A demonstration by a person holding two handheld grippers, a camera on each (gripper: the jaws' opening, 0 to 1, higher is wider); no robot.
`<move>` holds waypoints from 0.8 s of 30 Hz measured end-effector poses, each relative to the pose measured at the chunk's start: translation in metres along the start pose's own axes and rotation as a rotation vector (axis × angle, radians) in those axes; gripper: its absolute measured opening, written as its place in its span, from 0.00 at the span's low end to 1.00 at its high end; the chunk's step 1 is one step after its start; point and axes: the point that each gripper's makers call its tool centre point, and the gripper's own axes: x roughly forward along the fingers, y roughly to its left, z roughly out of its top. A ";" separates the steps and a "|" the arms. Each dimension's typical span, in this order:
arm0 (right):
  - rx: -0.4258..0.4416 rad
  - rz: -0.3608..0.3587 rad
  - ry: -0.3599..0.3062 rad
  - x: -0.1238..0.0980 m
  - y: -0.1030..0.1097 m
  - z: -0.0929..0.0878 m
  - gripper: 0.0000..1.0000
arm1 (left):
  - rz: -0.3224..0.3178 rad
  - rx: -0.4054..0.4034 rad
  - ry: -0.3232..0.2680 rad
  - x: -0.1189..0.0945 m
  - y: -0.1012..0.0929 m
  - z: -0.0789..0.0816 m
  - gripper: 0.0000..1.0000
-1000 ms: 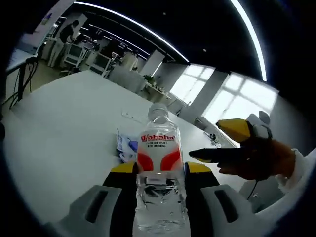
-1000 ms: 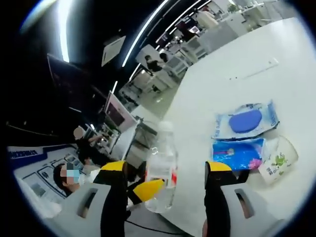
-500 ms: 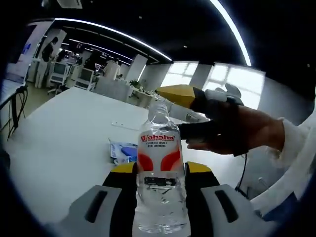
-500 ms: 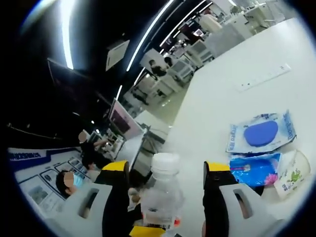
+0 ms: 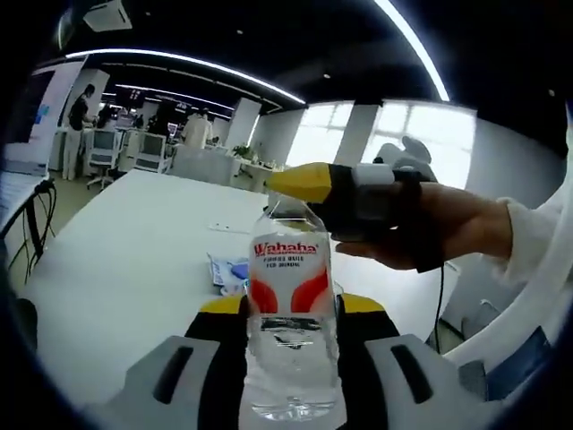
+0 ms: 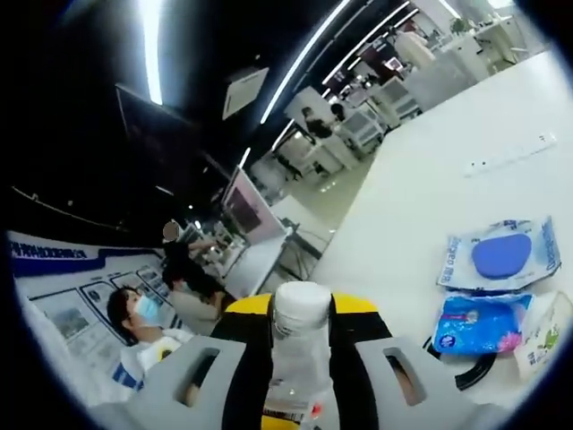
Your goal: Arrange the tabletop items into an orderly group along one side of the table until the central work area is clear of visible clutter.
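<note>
- Left tongs (image 5: 292, 309): jaws closed against the lower body of the water bottle (image 5: 291, 305), holding it upright above the white bench (image 5: 116, 260).
- Right tongs (image 6: 301, 313): jaws pressed on either side of the bottle's neck, just under its white cap (image 6: 302, 303); in the left gripper view they reach in from the right, carried by a hand (image 5: 452, 228).
- Bench, beyond the bottle: three wipe packets (image 6: 501, 255) lying close together.
</note>
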 end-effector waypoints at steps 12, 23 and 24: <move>-0.267 0.191 0.054 -0.005 0.045 -0.012 0.18 | 0.023 0.116 0.073 -0.002 0.001 -0.010 0.39; -0.451 0.305 0.118 -0.005 0.064 -0.022 0.18 | 0.042 0.145 0.110 -0.002 0.005 -0.014 0.40; -0.444 0.311 0.113 -0.005 0.064 -0.021 0.18 | 0.037 0.150 0.105 -0.003 0.006 -0.013 0.40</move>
